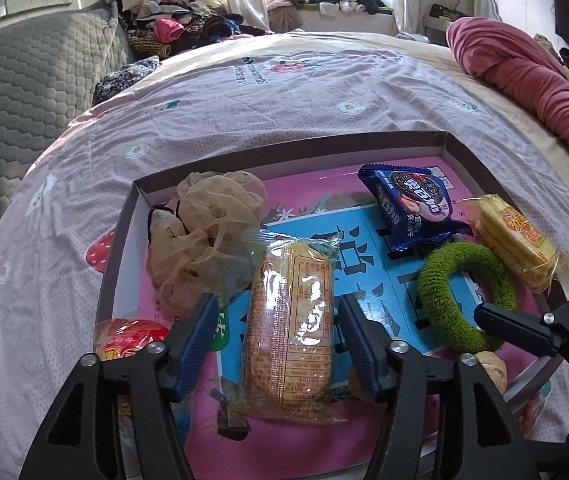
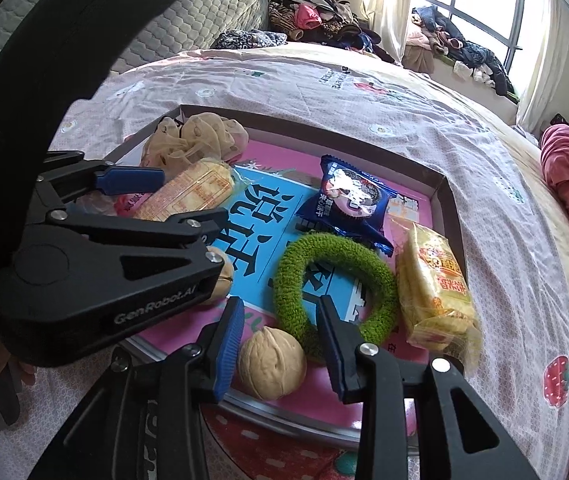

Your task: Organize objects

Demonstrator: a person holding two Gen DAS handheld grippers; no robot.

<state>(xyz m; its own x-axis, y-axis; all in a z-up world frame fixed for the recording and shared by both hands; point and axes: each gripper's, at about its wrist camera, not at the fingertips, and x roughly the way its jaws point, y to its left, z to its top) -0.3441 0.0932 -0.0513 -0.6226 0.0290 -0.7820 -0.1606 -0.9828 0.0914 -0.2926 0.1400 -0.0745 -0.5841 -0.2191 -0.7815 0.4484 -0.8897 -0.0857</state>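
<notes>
We see a shallow cardboard tray (image 1: 460, 148) on the quilted bed (image 1: 244, 92). Our left gripper (image 1: 280, 320), ribbed blue pads apart, straddles a crinkly clear-wrapped biscuit pack (image 1: 290, 320) w/o pressing it. Right gripper (image 2: 280, 344), jaws partly open, flanks a wrinkled round walnut (image 2: 270, 364); contact unclear. Fuzzy green ring (image 2: 336, 284) just beyond.
</notes>
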